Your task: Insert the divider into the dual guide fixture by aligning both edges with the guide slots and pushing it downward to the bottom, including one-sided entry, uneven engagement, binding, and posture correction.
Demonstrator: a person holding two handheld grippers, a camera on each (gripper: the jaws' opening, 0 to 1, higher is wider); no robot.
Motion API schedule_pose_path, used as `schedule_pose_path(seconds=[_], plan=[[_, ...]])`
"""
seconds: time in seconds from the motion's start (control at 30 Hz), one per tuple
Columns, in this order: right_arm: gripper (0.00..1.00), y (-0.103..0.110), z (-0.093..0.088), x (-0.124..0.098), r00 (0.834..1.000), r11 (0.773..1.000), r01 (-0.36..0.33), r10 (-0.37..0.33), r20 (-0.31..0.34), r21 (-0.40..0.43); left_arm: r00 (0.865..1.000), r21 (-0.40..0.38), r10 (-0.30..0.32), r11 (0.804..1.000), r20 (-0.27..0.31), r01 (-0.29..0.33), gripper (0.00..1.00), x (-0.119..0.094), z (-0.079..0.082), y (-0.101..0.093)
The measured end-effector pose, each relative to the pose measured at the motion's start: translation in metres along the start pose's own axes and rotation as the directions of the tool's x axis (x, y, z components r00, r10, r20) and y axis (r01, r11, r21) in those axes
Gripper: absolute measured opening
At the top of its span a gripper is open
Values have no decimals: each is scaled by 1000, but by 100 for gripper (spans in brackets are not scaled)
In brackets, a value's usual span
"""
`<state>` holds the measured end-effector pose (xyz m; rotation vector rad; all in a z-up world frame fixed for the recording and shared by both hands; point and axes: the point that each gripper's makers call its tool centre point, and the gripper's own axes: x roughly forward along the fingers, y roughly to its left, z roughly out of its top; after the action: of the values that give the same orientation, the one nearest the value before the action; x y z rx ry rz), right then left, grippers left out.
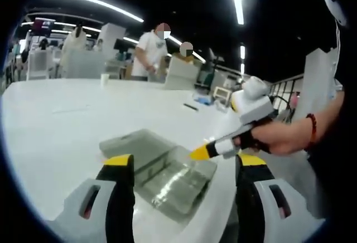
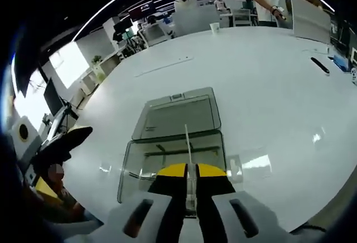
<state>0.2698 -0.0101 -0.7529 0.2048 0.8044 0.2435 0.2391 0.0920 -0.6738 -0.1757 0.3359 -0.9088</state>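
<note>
The right gripper (image 2: 188, 171), yellow-tipped, is pinched on a thin clear plastic divider sheet (image 2: 187, 142), seen edge-on and running toward 12 o'clock over the clear plastic dual guide fixture box (image 2: 173, 137). The box lies open on the white table (image 2: 268, 70), its hinged lid at 12 o'clock. In the left gripper view, the left gripper (image 1: 184, 165) is spread wide with nothing between its jaws, the box just beyond, the right gripper entering from 3 o'clock.
</note>
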Motion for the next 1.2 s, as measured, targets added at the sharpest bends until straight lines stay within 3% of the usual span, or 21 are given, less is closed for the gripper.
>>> schedule_pose_path(seconds=[0.23, 0.4, 0.5, 1.13, 1.2], plan=[[0, -2, -1, 1, 1000, 1000, 5, -6, 23, 29, 1000, -5, -2, 1000, 2, 3, 71, 0, 0, 0], [0, 1, -4, 5, 1000, 1000, -11, 12, -9, 22, 1000, -7, 2, 1000, -1, -2, 71, -1, -2, 1], [0, -1, -5, 5, 999, 998, -25, 27, -33, 60, 1000, -16, 7, 1000, 3, -7, 71, -2, -2, 2], [0, 5, -4, 5, 998, 998, -26, 29, -53, 60, 1000, -30, 10, 999, 7, -10, 70, -2, -1, 4], [0, 5, -4, 5, 998, 999, -21, 23, -54, 28, 1000, -31, 11, 999, 9, -11, 70, -3, -1, 3]])
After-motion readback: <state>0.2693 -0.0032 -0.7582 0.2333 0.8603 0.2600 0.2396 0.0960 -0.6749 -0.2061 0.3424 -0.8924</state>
